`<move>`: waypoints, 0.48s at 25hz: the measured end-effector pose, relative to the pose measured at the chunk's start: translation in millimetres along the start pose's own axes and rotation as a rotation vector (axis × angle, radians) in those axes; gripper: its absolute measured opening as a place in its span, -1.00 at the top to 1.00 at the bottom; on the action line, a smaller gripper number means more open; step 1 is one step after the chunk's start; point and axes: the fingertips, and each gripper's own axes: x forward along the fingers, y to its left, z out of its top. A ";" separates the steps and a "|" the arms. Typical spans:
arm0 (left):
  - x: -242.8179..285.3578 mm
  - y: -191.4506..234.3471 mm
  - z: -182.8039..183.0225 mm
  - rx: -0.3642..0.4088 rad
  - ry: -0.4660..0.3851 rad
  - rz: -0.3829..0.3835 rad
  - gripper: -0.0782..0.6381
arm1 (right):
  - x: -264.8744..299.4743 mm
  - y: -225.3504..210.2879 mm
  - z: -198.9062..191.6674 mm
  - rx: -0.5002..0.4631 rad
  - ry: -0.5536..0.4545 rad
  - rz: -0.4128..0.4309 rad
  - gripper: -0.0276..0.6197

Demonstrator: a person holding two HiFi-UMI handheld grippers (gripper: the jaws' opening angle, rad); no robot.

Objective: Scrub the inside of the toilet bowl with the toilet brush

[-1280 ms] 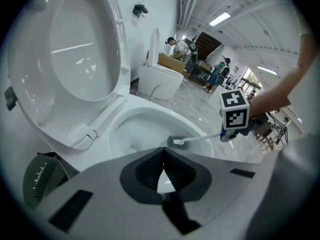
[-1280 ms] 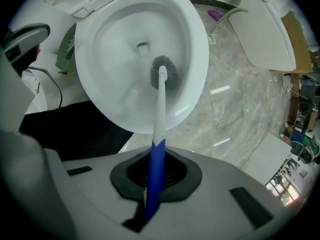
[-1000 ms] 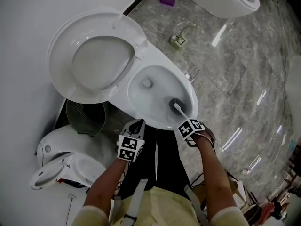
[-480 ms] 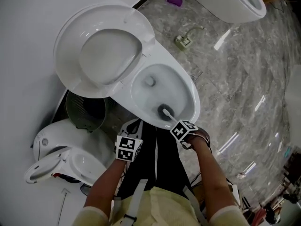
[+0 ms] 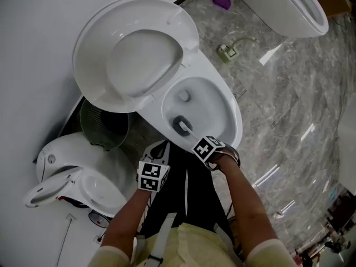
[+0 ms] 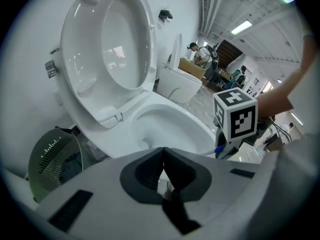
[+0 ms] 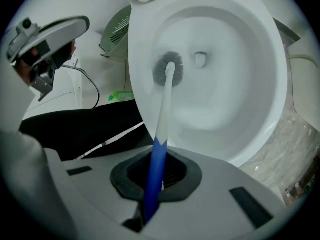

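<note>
The white toilet bowl [image 5: 231,113] stands open, its seat and lid [image 5: 136,54] raised against the wall. My right gripper [image 5: 204,147] is at the bowl's near rim, shut on the toilet brush's blue and white handle [image 7: 159,144]. The grey bristle head [image 7: 168,69] presses on the bowl's near left inner wall, and in the head view the brush head [image 5: 182,125] lies just inside the near rim. The drain hole [image 7: 200,59] lies beyond it. My left gripper [image 5: 158,152] hovers beside the bowl's near left side, jaws together and holding nothing; in its own view the left gripper [image 6: 163,166] faces the bowl [image 6: 170,126].
A mesh waste bin [image 5: 104,128] stands left of the toilet. A white appliance [image 5: 72,177] sits nearer left. A second toilet [image 5: 289,7] is at top right, with a small green brush [image 5: 228,51] and a purple item [image 5: 221,0] on the marble floor.
The brush head has slid from the bowl's right near side to its left near side, and my right gripper moved left with it. The left gripper stayed put.
</note>
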 end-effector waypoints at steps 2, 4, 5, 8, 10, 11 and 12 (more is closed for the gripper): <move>0.0 1.2 0.0 -0.011 -0.001 0.004 0.75 | -3.8 1.0 14.5 -0.011 -0.024 0.004 0.87; 0.0 2.7 -1.7 -0.022 -0.001 0.006 0.75 | -8.2 2.0 27.5 -0.018 -0.044 0.003 0.87; -0.1 3.8 -1.5 -0.027 -0.002 0.008 0.75 | -10.6 2.0 34.1 -0.021 -0.056 0.001 0.87; -0.5 8.0 1.1 -0.039 -0.005 0.018 0.75 | -19.3 1.0 54.3 -0.022 -0.098 -0.004 0.87; -0.7 11.8 1.8 -0.046 -0.006 0.024 0.75 | -25.4 0.0 67.5 -0.005 -0.131 0.004 0.87; -1.1 13.8 1.9 -0.049 -0.007 0.027 0.75 | -28.5 -1.0 74.1 0.010 -0.149 0.010 0.87; -1.7 15.7 2.1 -0.053 -0.007 0.030 0.75 | -31.8 -2.6 80.1 0.028 -0.168 0.016 0.87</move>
